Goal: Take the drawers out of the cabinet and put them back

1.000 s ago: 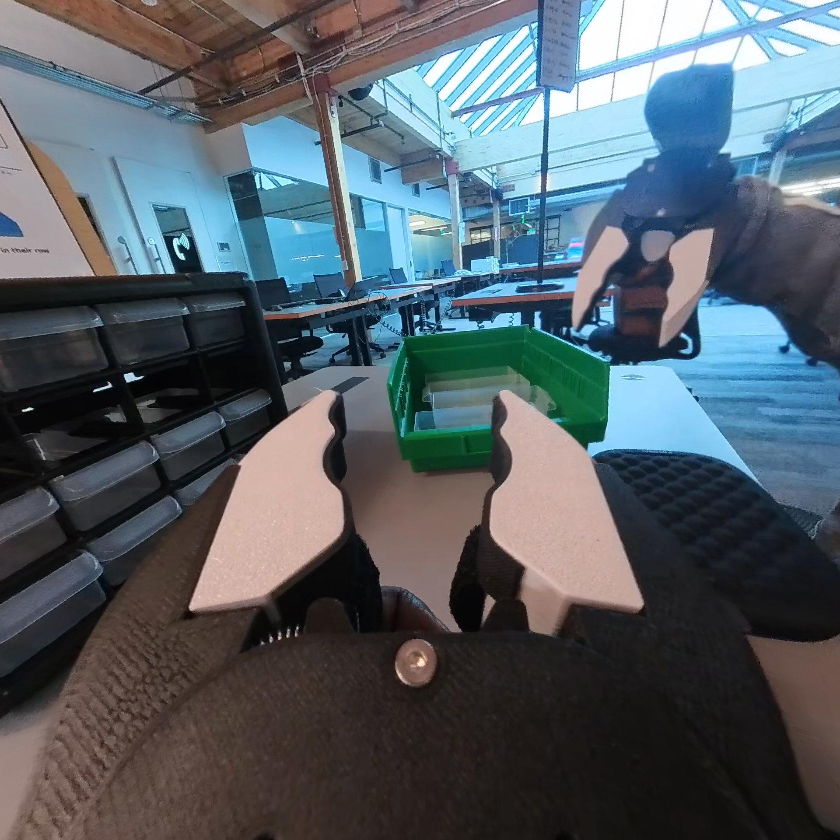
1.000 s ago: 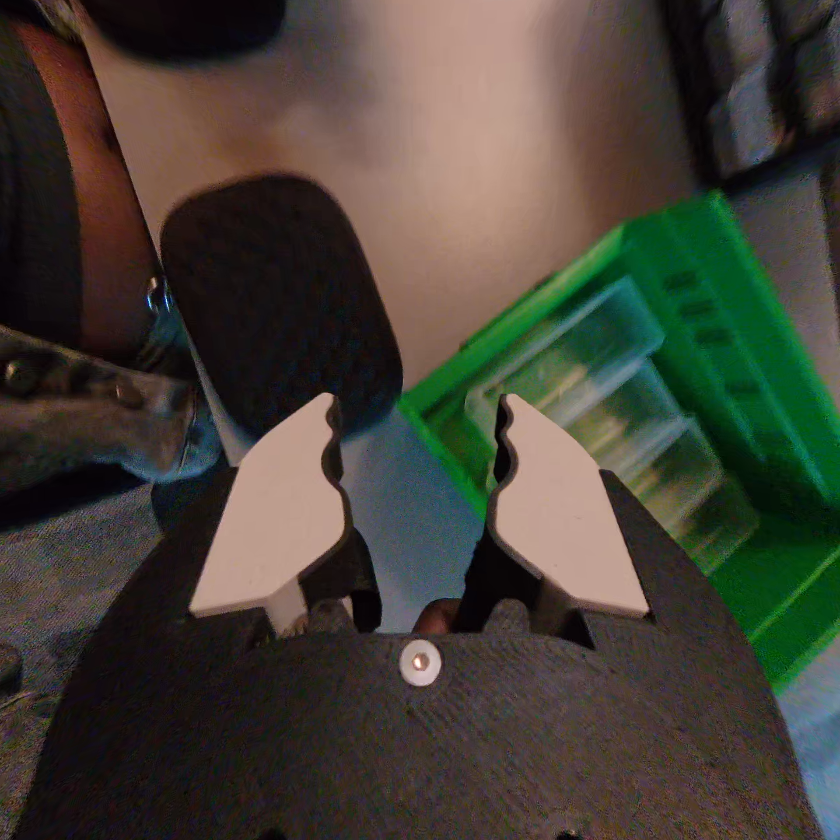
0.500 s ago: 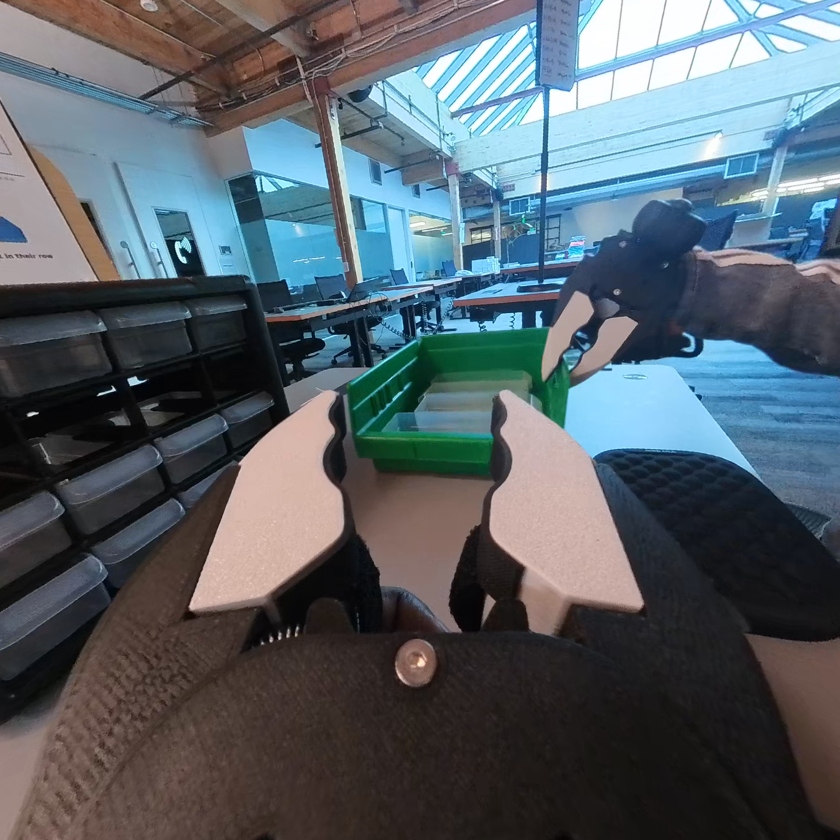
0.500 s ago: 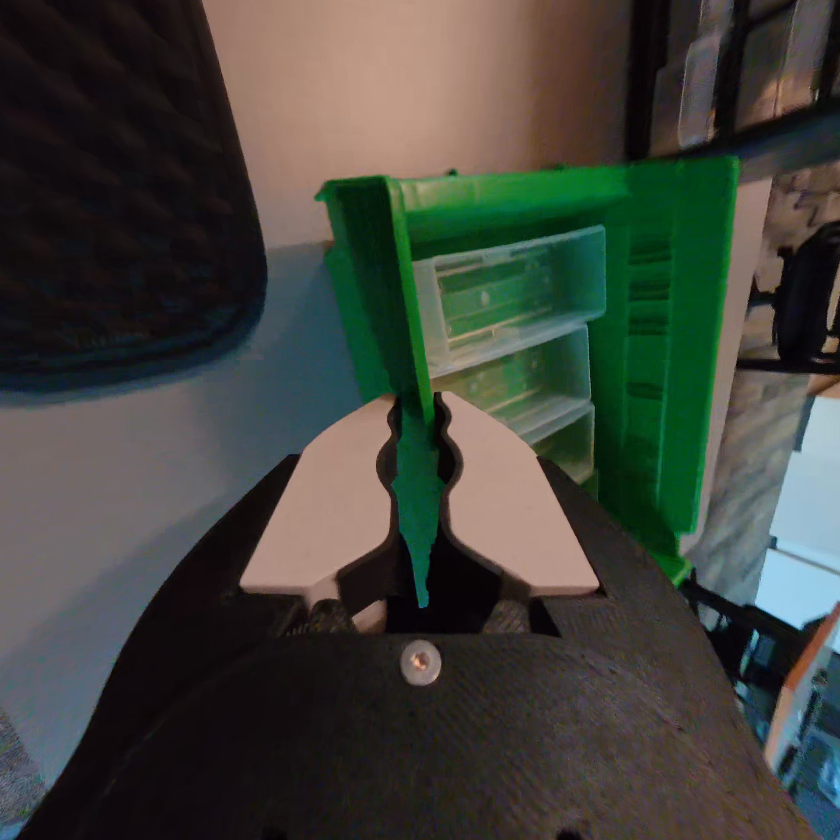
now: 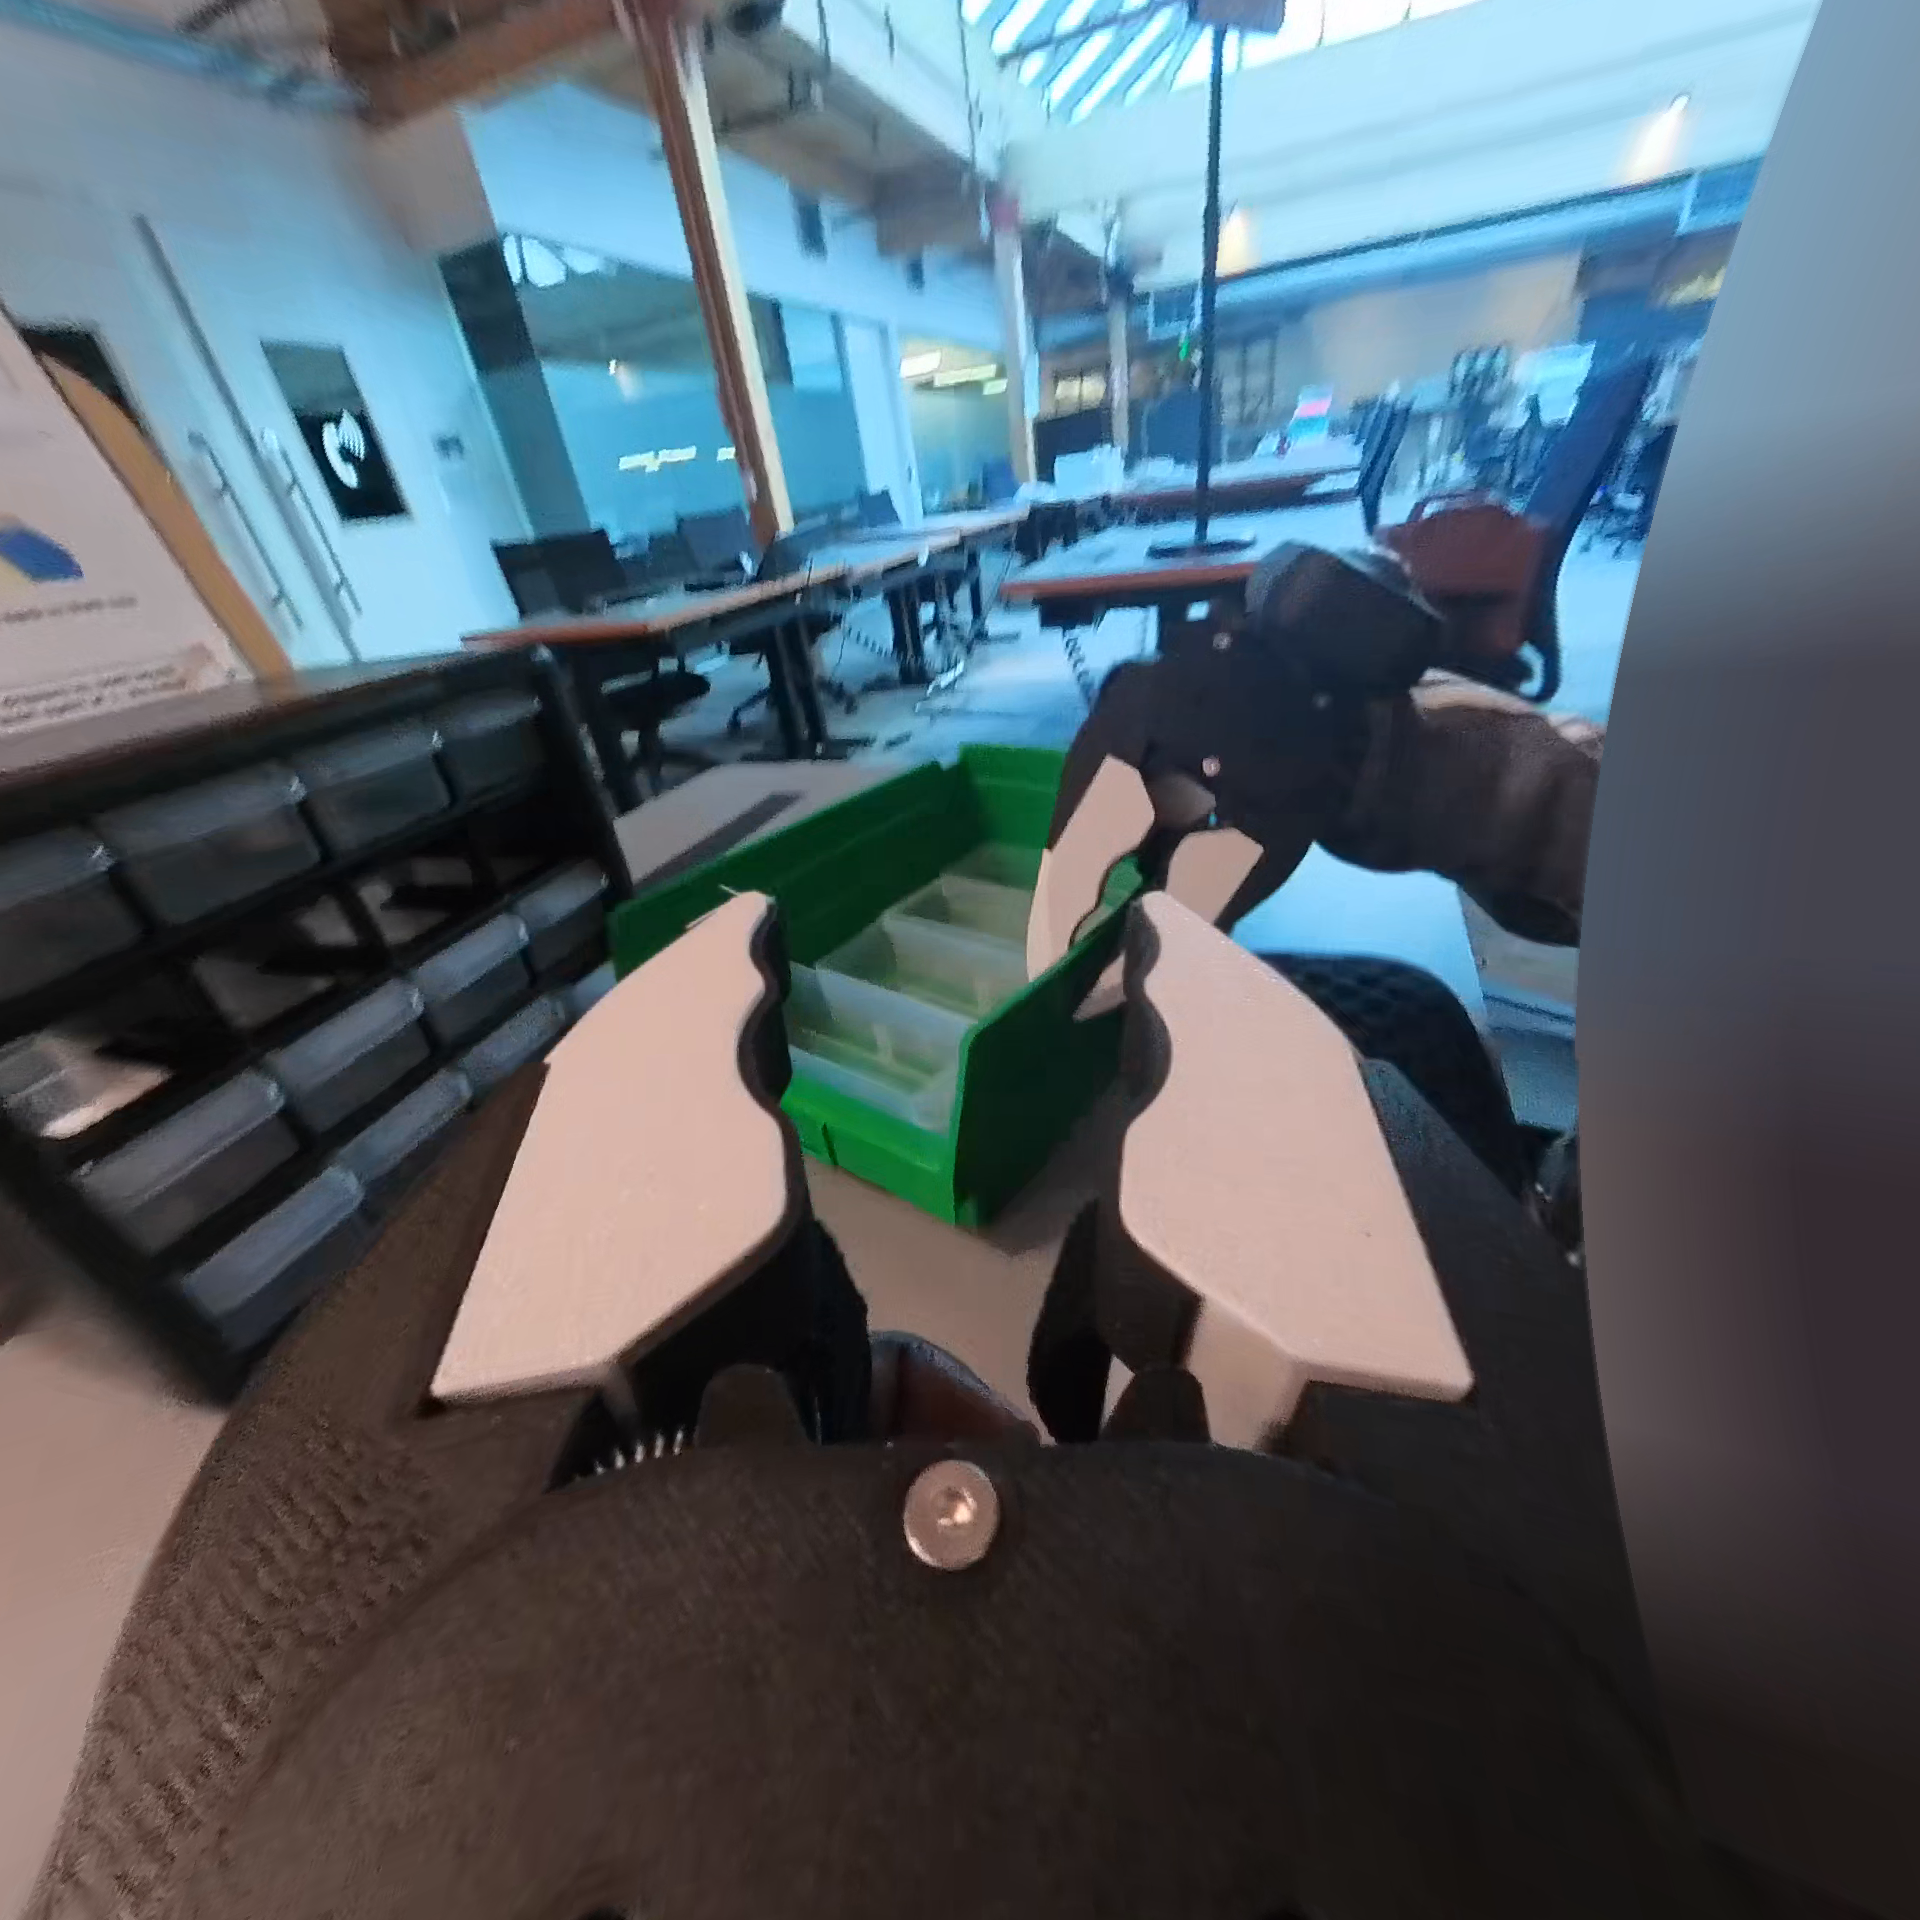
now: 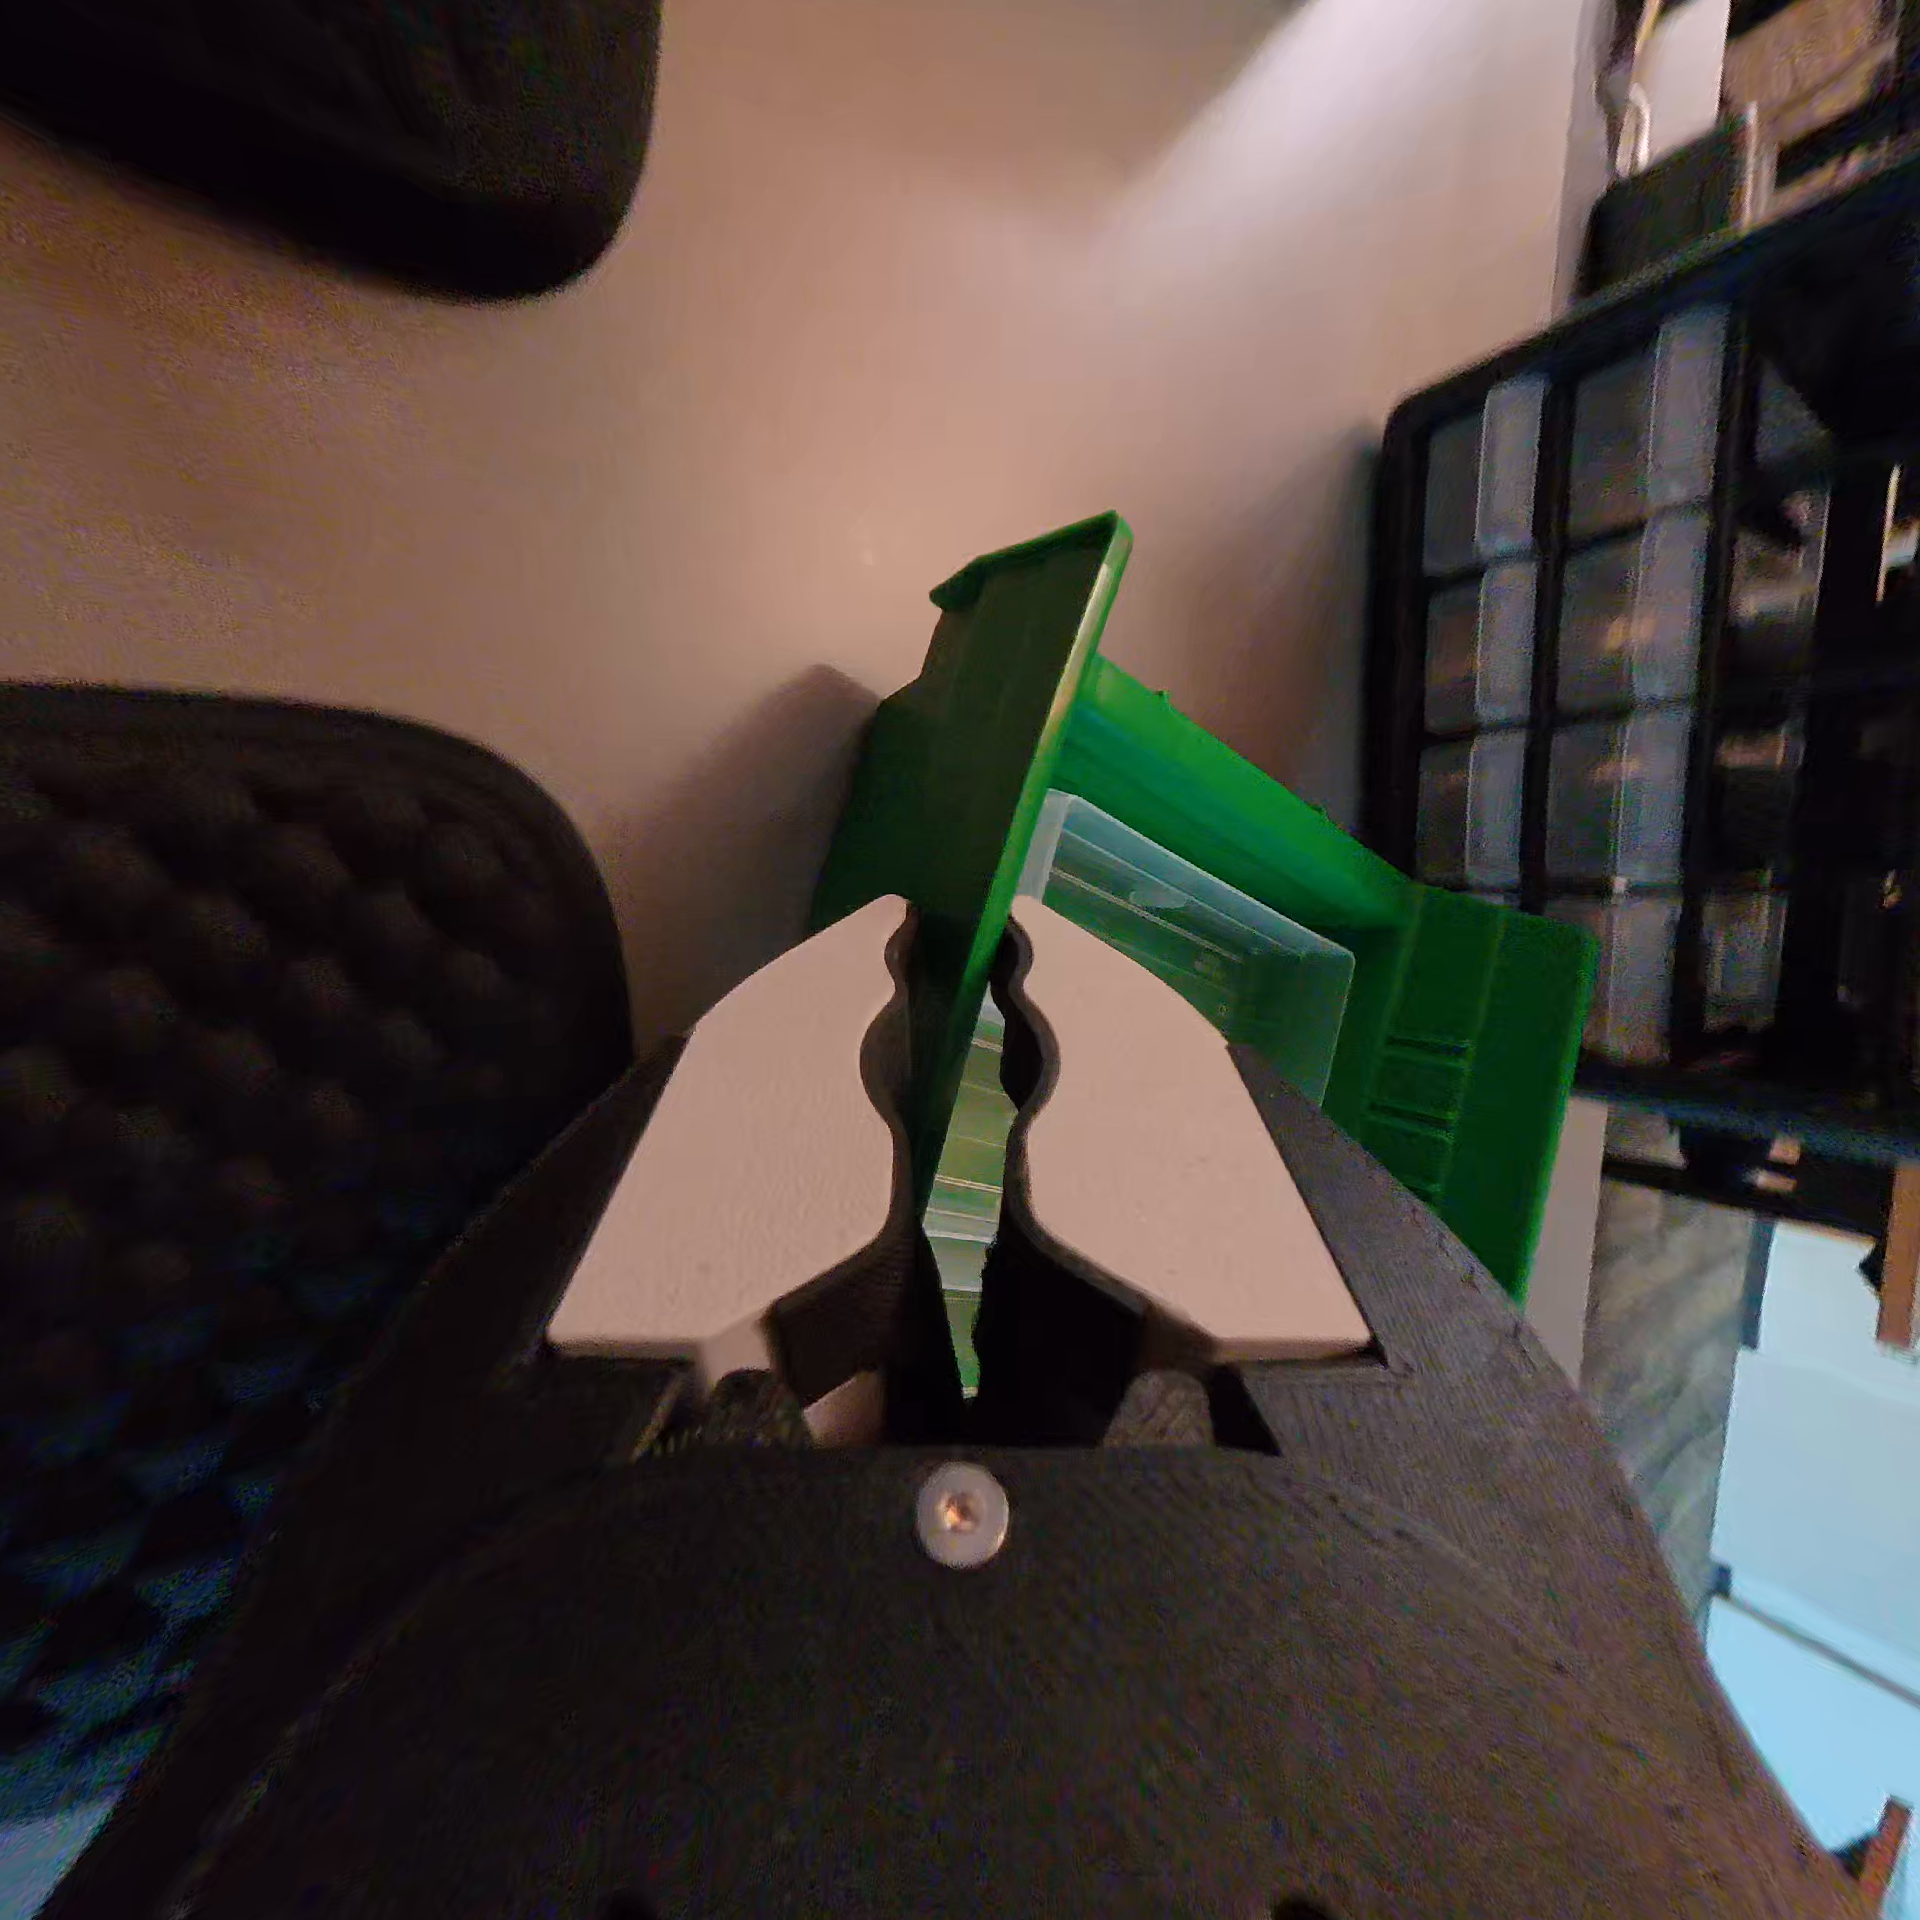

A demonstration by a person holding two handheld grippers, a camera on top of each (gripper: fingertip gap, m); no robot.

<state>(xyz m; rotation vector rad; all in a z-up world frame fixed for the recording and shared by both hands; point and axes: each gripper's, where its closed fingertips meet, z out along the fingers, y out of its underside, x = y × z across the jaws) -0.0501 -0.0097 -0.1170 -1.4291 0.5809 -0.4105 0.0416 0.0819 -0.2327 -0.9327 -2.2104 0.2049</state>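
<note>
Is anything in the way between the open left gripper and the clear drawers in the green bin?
Nothing visible blocks the left hand-held gripper from the clear drawers; only the green bin wall rises in front.

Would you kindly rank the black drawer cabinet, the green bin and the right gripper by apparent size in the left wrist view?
1. black drawer cabinet, nearest the camera
2. green bin
3. right gripper, though it looks close in size to the bin

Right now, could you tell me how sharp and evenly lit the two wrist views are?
Left wrist view: motion-blurred, cool daylight; the cabinet smeared, the green bin fairly clear, a grey out-of-focus band at the right edge. Right wrist view: dimmer and warmer; the right gripper on the bin wall sharp, the cabinet soft.
</note>
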